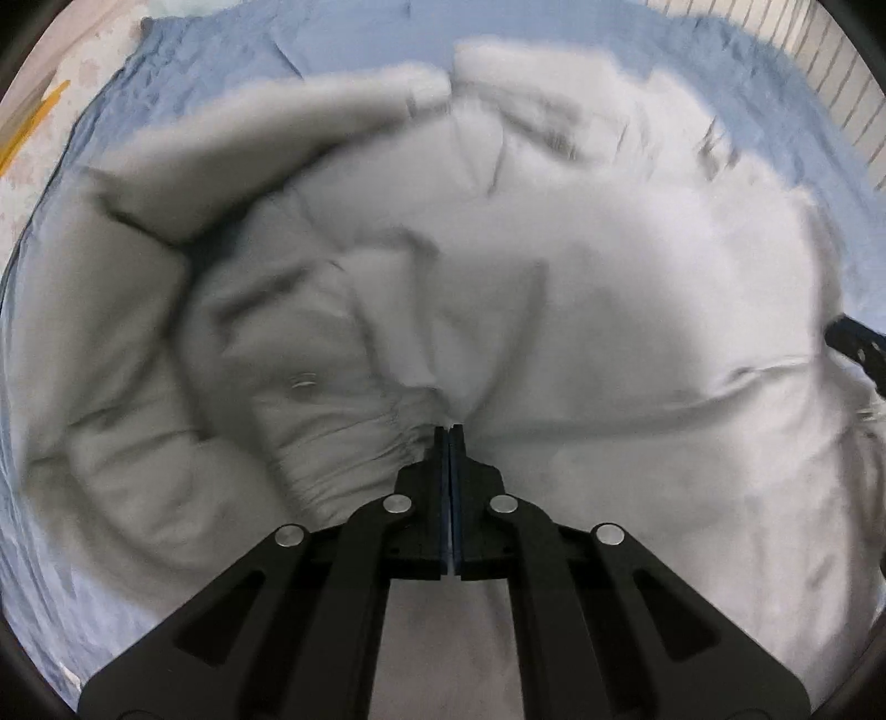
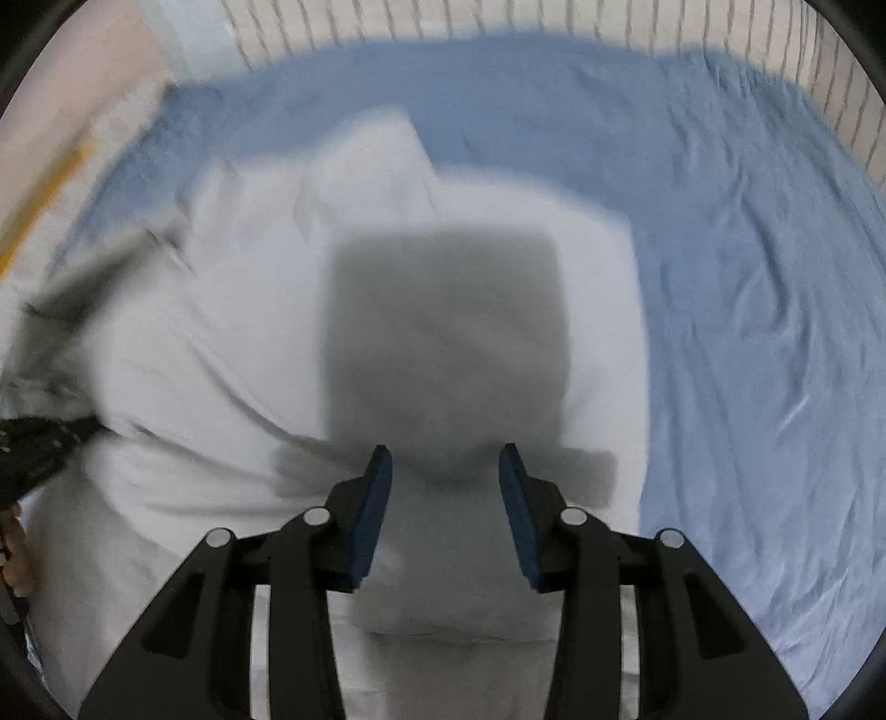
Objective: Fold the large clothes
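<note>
Rumpled blue bedsheet [image 2: 747, 277], striped fabric [image 2: 554, 22] beyond, pale floor [image 1: 39, 111]

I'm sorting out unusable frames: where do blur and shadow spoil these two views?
Left wrist view: the white garment smears toward the top, though the shut left gripper stays sharp. Right wrist view: garment and blue sheet are soft with motion blur, and a blocky grey shadow falls ahead of the open right gripper.
</note>
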`<action>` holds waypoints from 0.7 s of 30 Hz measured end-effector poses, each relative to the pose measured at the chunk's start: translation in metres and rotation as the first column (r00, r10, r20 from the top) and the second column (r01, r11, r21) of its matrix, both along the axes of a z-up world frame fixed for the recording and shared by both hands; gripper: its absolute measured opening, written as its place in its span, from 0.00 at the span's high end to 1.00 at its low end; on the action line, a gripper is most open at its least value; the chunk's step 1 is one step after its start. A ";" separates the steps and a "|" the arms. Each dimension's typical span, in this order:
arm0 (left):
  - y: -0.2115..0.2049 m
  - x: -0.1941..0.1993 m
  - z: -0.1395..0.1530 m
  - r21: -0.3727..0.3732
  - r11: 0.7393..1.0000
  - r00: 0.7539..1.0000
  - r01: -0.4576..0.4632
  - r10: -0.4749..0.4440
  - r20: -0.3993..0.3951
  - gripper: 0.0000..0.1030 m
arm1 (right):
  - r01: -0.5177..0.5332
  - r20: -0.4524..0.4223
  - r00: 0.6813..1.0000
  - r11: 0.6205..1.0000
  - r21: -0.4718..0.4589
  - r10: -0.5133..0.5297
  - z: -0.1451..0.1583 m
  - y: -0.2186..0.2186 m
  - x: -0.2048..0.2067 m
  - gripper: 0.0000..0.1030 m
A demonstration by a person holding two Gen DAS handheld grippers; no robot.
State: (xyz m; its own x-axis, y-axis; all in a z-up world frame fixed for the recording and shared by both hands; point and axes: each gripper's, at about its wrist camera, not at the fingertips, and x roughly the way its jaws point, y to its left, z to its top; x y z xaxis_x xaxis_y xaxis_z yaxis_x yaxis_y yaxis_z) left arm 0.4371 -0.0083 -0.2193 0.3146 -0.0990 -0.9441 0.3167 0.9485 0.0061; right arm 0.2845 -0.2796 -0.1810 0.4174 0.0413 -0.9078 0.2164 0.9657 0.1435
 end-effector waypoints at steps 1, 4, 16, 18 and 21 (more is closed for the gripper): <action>0.006 -0.002 0.014 0.016 1.000 0.999 -0.009 0.009 0.041 0.88 | -0.001 0.019 1.000 1.000 -0.023 0.002 0.007 0.001 0.003 0.59; 0.020 -0.002 0.047 0.044 0.999 0.990 -0.030 0.023 0.139 0.43 | -0.004 0.008 1.000 0.999 -0.044 0.005 0.009 -0.002 0.029 0.59; 0.066 0.054 0.060 0.117 0.986 0.980 -0.116 0.095 0.173 0.29 | -0.036 -0.036 0.999 0.994 -0.103 0.033 -0.015 0.012 0.041 0.41; 0.058 0.066 0.055 0.122 0.986 0.976 -0.114 0.087 0.202 0.22 | -0.042 0.013 0.999 0.993 -0.106 0.043 -0.001 0.019 0.023 0.39; 0.034 0.083 0.034 0.177 0.976 0.974 -0.128 0.091 0.206 0.21 | -0.072 0.029 0.997 0.990 -0.125 0.076 0.006 0.026 0.010 0.37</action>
